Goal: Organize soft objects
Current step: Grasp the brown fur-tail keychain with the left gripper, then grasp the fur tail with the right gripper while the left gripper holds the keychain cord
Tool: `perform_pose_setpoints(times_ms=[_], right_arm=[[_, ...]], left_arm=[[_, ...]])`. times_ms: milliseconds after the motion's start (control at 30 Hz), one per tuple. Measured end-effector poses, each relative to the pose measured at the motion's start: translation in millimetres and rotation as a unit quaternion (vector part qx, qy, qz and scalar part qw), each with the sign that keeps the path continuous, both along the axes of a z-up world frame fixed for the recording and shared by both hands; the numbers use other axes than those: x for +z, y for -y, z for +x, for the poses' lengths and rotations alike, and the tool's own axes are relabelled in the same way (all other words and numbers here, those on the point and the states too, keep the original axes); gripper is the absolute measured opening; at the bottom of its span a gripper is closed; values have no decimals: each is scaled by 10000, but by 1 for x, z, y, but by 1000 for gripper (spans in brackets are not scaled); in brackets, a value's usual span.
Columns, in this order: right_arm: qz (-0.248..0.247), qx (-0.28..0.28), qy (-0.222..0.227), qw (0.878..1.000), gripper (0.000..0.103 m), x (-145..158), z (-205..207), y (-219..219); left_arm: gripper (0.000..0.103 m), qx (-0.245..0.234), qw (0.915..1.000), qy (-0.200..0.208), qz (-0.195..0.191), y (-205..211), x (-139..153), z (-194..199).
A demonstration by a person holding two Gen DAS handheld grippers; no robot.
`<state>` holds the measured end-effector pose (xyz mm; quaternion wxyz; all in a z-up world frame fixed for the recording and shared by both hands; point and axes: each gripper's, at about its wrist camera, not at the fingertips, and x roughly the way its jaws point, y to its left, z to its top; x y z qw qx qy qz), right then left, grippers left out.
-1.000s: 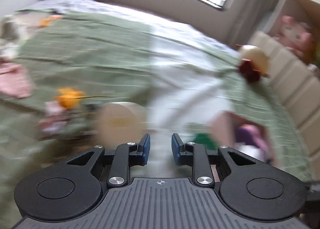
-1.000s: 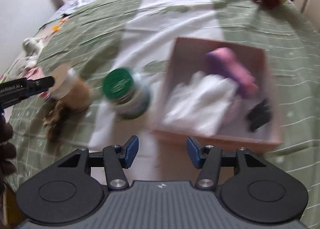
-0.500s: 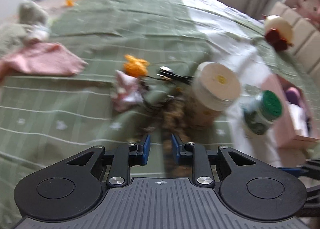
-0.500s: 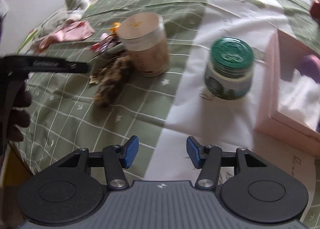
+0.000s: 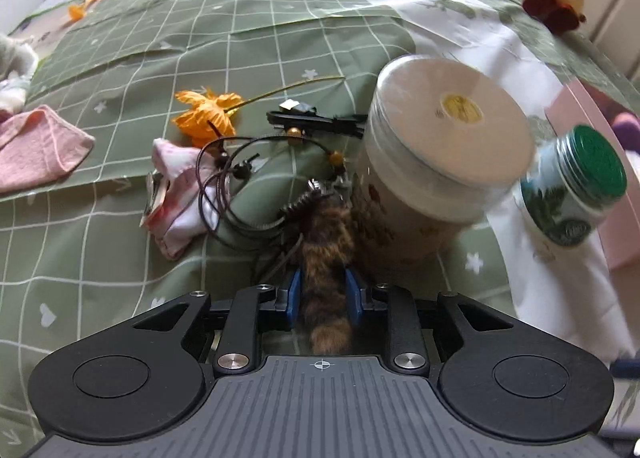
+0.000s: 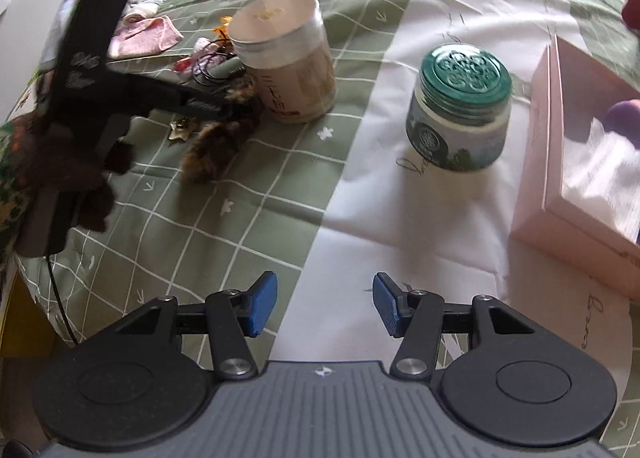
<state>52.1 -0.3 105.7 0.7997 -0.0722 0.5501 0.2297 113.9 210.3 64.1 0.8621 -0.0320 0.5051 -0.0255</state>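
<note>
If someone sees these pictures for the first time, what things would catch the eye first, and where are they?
Probably the brown furry tail, lying on the green checked bedspread between the blue fingers of the left gripper. Just right of it stand a big jar with a cream lid and a smaller jar with a green lid. The right gripper hangs open above the bed, with a pink box at the far right.

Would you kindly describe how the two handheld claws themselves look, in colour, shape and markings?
Both the left claw and the right claw are matte black, with a grey ribbed deck bearing a small white emblem, two round black discs, silver pivot screws and angular black linkages ending in ribbed blue pads. From the side, the left one shows white lettering, too blurred to read.
</note>
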Motion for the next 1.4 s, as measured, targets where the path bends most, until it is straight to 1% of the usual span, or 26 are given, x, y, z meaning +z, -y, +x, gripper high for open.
perform_pose_setpoints(times_ms=[133,200,233,300,367,400,433,467,500,533,567,667,700,767,900,933,967,1000,1100,1167,1233,1267,1333,1400], right_arm=[[77,18,-29,10000,53,-2,3,-3],[114,55,-35,9999,53,-3,4,-5],[128,65,-36,9999,53,-3,4,-7],[153,76,-54,9998,53,-3,5,-9],[169,88,-78,9998,53,-4,5,-10],[172,102,-84,9998,53,-4,5,-10],[173,109,-89,9998,53,-5,5,-11],[175,111,-96,9997,53,-5,5,-11],[176,110,-103,9997,53,-6,6,-11],[182,108,-116,9997,53,-6,6,-12],[193,116,-127,9997,53,-7,6,-13],[198,189,-100,9996,53,-7,5,-17],[200,227,-67,9995,53,-6,5,-19],[204,319,30,9993,53,-3,5,-24],[198,379,236,9988,53,2,11,-37],[222,358,276,9987,53,4,14,-42],[269,365,310,9985,53,5,17,-48],[318,396,379,9980,53,7,20,-56],[492,472,683,9953,53,12,25,-88],[581,458,821,9939,53,11,29,-111],[379,301,970,9941,52,5,35,-135],[201,163,1057,9941,52,0,39,-146],[-67,-134,1160,9931,52,-11,47,-161],[-159,-370,1007,9941,52,-22,59,-168]], left_arm=[[25,79,9993,-209,300,-9,5,-23],[25,102,9991,-287,297,-15,8,-36],[25,102,9993,-311,163,-19,10,-43],[25,108,9992,-284,-249,-28,14,-52],[26,220,9975,-135,-655,-38,23,-62],[26,309,9967,8,-753,-41,30,-67],[27,439,9962,179,-732,-46,37,-70],[27,543,9962,288,-618,-49,41,-71],[27,609,9968,317,-398,-52,44,-70],[27,601,9978,222,-165,-54,42,-66],[27,549,9985,70,-37,-56,36,-61],[27,332,9986,-399,-94,-58,11,-45],[26,238,9989,-388,-64,-55,7,-43],[26,40,9996,-292,-53,-48,5,-41],[26,-139,9998,-145,-38,-41,1,-41],[26,-138,9998,-106,-92,-43,2,-44],[25,-97,9997,-92,-192,-47,1,-45],[25,-14,9992,-87,-387,-54,2,-48],[23,411,9956,-48,-846,-76,1,-54],[23,698,9931,115,-936,-88,8,-63],[23,797,9929,350,-814,-95,19,-70],[23,812,9930,444,-732,-98,25,-73],[23,841,9923,578,-697,-106,34,-78],[23,886,9915,631,-721,-117,37,-83]])
